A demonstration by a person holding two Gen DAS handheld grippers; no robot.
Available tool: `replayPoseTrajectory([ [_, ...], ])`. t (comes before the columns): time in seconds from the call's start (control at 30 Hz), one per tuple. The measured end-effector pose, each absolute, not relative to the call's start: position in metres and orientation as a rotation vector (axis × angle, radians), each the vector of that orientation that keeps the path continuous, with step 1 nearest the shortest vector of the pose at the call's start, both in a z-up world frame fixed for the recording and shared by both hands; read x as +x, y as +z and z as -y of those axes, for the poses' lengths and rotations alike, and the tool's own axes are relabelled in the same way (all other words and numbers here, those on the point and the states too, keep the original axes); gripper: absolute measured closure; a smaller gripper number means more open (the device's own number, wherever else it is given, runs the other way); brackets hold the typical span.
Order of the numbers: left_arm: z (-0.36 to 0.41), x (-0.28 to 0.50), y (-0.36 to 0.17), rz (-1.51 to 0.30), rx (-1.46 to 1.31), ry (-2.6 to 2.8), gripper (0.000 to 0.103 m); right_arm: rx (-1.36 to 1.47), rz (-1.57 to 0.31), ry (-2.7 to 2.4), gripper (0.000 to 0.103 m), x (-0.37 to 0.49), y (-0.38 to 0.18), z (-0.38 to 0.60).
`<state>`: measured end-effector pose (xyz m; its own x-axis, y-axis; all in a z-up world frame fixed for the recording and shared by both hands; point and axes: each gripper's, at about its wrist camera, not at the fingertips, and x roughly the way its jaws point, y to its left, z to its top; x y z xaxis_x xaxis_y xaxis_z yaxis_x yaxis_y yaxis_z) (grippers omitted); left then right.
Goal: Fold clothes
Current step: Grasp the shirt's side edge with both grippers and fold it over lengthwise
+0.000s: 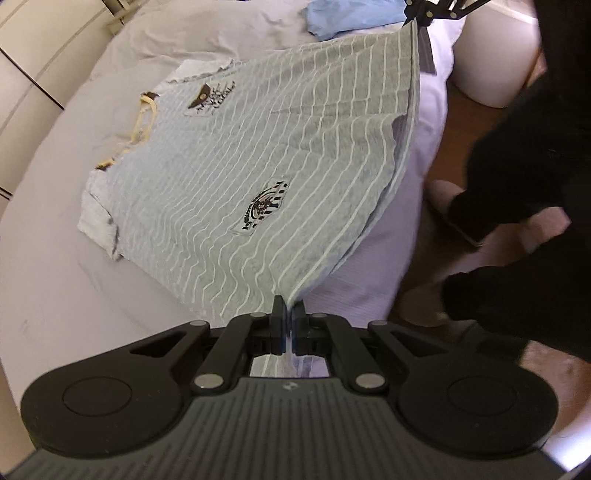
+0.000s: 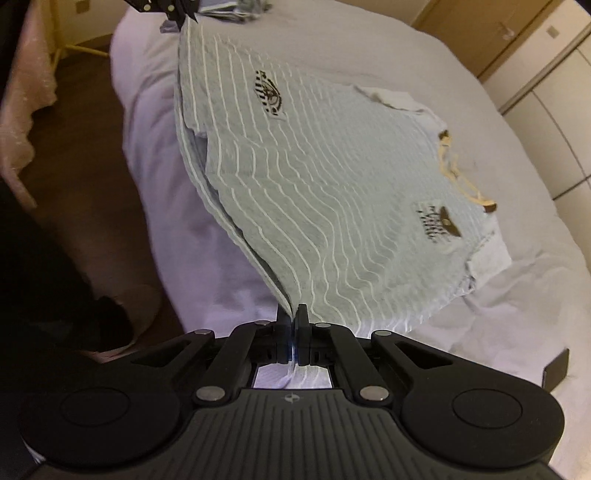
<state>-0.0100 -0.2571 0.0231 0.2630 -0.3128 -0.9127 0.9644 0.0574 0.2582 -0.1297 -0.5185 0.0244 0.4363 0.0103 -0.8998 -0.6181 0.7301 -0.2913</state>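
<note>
A grey T-shirt with thin white stripes (image 1: 258,155) lies on the bed, its yellow-trimmed collar away from the bed's edge. Its hem is lifted off the bed. My left gripper (image 1: 288,306) is shut on one hem corner. My right gripper (image 2: 292,314) is shut on the other hem corner. The right gripper also shows at the top of the left wrist view (image 1: 417,18), and the left gripper at the top of the right wrist view (image 2: 181,16). The shirt (image 2: 332,184) hangs stretched between them, sleeves folded in.
The bed (image 1: 55,277) has a pale lilac cover. A light blue garment (image 1: 343,16) lies on it beyond the shirt. The bed's edge and a brown floor (image 2: 85,155) are beside the hem. A dark object (image 2: 556,369) sits on the bed.
</note>
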Motion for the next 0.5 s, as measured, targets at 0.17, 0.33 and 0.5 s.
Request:
replayPoseTrajectory([
  [0.17, 0.25, -0.017, 0.032, -0.881, 1.056, -1.173, 0.103, -0.648, -1.126, 0.5, 0.103, -0.147, 0.039, 0.512],
  [0.33, 0.268, 0.04, 0.059, -0.863, 1.007, -1.108, 0.102, -0.616, -1.163, 0.507, 0.103, -0.132, 0.057, 0.529],
  [0.5, 0.32, 0.14, 0.083, -0.775, 0.983, -1.032, 0.102, -0.663, -1.096, 0.449, 0.103, -0.058, 0.086, 0.575],
])
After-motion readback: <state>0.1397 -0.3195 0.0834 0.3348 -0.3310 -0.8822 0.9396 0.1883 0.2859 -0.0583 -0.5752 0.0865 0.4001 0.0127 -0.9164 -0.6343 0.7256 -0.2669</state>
